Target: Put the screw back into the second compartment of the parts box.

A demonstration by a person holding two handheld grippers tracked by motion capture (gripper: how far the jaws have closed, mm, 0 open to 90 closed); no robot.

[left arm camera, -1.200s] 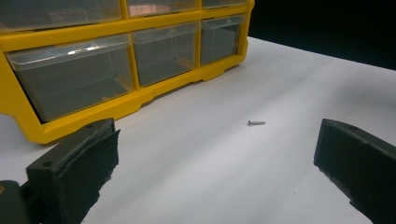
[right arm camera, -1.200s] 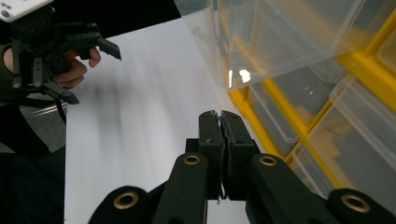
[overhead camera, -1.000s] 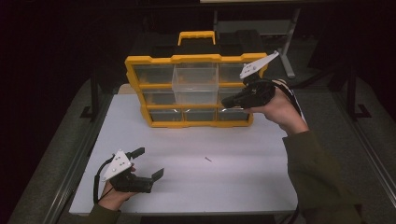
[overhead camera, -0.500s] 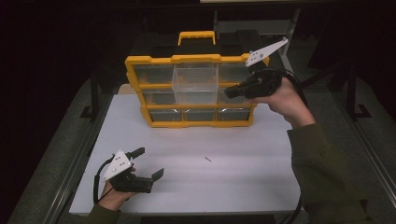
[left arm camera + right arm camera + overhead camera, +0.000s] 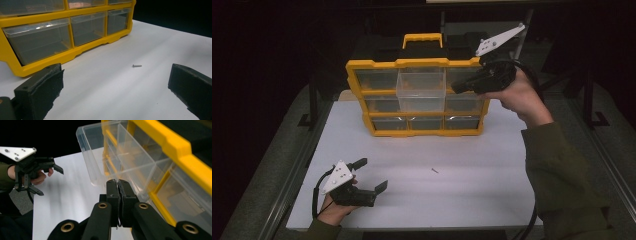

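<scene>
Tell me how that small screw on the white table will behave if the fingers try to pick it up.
The screw lies flat on the smooth white table, so it will probably skid or roll in an arc when nudged. It looks tiny beside the left gripper and its wide pads, so pinching it may be fiddly. Being metal, it should be stiff and light.

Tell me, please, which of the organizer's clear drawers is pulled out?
The top-row middle drawer of the yellow organizer: it juts forward past the frame, while the others sit flush. The shut right gripper is beside it.

No text, label or number is readable.
</scene>
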